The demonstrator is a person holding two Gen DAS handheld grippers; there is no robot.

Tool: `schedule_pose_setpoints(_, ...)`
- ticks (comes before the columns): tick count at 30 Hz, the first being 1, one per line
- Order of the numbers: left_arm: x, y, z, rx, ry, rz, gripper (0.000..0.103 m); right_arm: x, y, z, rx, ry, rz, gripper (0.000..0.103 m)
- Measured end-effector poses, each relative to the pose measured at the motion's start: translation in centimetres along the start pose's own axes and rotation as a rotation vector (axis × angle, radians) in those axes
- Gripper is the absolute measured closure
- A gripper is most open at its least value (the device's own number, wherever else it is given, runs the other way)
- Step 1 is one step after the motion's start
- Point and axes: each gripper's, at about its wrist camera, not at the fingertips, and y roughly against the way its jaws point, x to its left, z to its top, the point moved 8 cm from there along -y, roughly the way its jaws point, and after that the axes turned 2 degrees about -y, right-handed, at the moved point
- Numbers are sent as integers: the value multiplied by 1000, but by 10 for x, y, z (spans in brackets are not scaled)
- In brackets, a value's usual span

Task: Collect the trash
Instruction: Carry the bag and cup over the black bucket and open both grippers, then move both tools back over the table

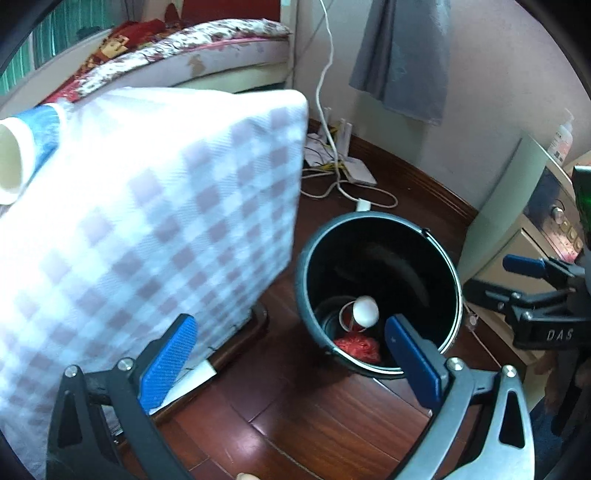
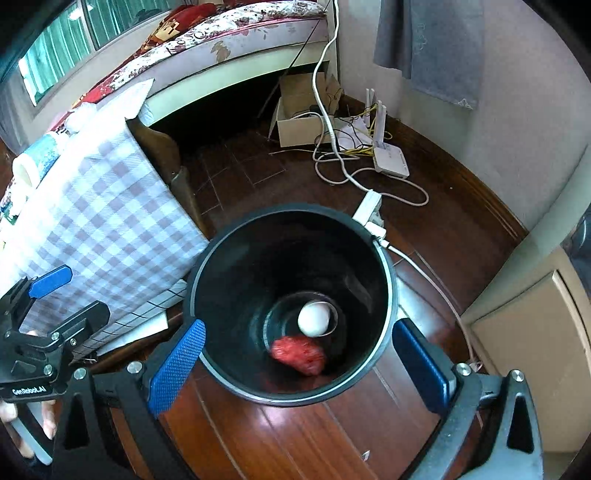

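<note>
A: Where did the trash sit?

B: At the bottom of the black bin (image 2: 291,258), which stood on the dark wooden floor (image 2: 280,439). A white paper cup (image 2: 314,318) lay on its side down there, and a crumpled red wad (image 2: 299,355) lay just beside it, nearer the camera.

A: And the grippers?

B: The right gripper (image 2: 299,373) hung over the bin's mouth — its blue-padded fingers (image 2: 177,373) were spread wide to either side of the rim and held nothing. The left gripper (image 1: 291,363) was also spread apart and empty, above the floor between the bin (image 1: 380,254) and a table draped in a checked cloth (image 1: 147,206).

A: Anything on that table?

B: A white cup with a blue pattern (image 1: 22,155) lay on its side at the far left edge — the rest was too blown out to tell.

A: The surroundings?

B: A bed with a floral mattress (image 2: 236,33) stood behind, and a white router (image 2: 389,162) with tangled cables (image 2: 332,147) lay on the floor by the wall.
</note>
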Motion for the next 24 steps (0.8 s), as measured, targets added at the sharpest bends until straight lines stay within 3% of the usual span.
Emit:
schedule_pose_setpoints(9,22,44,-3,-53,9,68,1,46,30,-5,-32,57,29,1)
schedule_pose_setpoints(24,106,110,-18,-141,168,209,1,156,78,11,-111,209,142,1)
